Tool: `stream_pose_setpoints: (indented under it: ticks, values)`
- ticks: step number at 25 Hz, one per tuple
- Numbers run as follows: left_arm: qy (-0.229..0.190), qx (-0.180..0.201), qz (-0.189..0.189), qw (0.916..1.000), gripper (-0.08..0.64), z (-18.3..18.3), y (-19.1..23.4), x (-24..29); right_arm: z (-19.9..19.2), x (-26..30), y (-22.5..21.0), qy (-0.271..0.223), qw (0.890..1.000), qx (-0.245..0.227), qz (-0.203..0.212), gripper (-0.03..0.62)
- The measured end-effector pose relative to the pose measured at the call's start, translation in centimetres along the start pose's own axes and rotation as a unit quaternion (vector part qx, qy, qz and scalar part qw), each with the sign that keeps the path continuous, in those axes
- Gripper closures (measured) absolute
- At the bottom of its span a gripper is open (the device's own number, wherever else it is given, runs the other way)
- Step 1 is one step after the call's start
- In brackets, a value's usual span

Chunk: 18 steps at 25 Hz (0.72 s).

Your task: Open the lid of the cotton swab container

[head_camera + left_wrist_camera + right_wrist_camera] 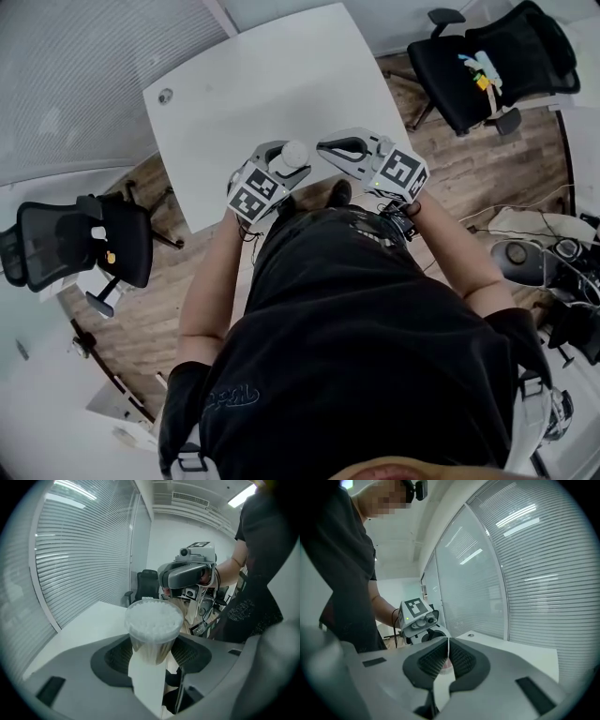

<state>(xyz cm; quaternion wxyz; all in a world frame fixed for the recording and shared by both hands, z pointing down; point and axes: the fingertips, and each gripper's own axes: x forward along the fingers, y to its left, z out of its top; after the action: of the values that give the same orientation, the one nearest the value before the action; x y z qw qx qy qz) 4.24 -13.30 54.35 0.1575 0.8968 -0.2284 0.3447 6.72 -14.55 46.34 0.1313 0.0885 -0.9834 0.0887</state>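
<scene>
The cotton swab container [153, 625] is a clear round tub packed with white swab heads, standing upright between my left gripper's [154, 645] jaws, which are shut on its sides. In the head view the tub [294, 154] shows above the table's near edge, held in the left gripper [279, 171]. My right gripper [324, 148] is shut with nothing seen between its jaws, its tips just right of the tub's top. From the left gripper view it [186, 575] hovers behind the tub. The right gripper view shows its closed jaws [448, 645] pointing at the left gripper [416, 616].
A white table [262, 89] lies ahead, with a small round grommet [166, 96] near its far left corner. A black office chair [497, 56] stands at the right and another [84, 246] at the left. Window blinds line the left wall.
</scene>
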Motion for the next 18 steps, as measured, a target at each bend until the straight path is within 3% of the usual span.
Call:
stream_pose_setpoints:
  ticks: [9,13,18]
  values:
    - [0.006,0.028,-0.034,0.999,0.295,-2.6,0.7,-3.9,2.2,4.7,2.8,-0.013,1.0,-0.004,0.015,0.564]
    - [0.0,0.037,-0.055,0.9978,0.293,-2.7,0.6,-5.4,3.0,6.6,4.1,-0.015,0.999,-0.001,0.03,0.444]
    - [0.009,0.062,-0.059,0.9963,0.293,-3.8,0.4,-7.6,3.4,9.0,6.7,-0.009,0.999,-0.022,0.038,0.374]
